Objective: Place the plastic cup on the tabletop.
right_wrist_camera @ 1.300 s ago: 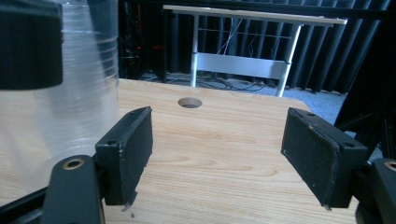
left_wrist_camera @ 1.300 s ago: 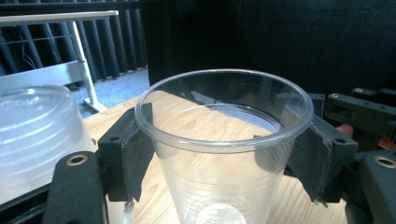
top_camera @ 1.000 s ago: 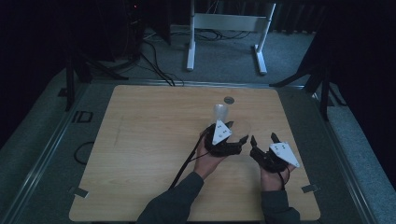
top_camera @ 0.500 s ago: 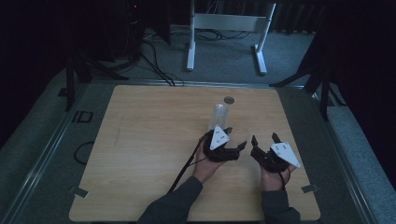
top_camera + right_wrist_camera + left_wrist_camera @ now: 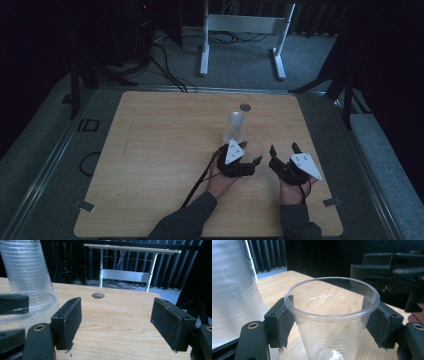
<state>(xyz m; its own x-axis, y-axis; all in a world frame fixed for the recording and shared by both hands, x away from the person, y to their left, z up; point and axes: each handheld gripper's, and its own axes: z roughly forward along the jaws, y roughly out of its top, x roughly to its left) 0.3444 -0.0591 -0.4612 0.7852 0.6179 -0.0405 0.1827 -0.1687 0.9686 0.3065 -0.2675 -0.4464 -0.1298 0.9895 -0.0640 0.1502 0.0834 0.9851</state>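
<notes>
Clear plastic marks the single cup held by the left gripper; in the left gripper view its two black jaws press against opposite sides of the cup just below the rim, and the cup stands upright with its mouth open to the camera. From the near edge of the wooden table, right of the middle, both forearms in dark sleeves reach forward; the left hand angles a little rightward under its gripper, whose grey three-cornered plate faces up and whose cable trails back toward the near edge; the right hand lies palm-down just beside it, toward the right edge. The right gripper points forward over bare wood with its jaws spread wide apart and nothing between them, as the right gripper view shows. Just beyond the left gripper stands a tall stack of clear cups, upright, close beside the held cup; whether they touch I cannot tell. Farther on, near the far edge, a small round hole sits in the tabletop; past the table a white metal frame stands on the grey floor.
</notes>
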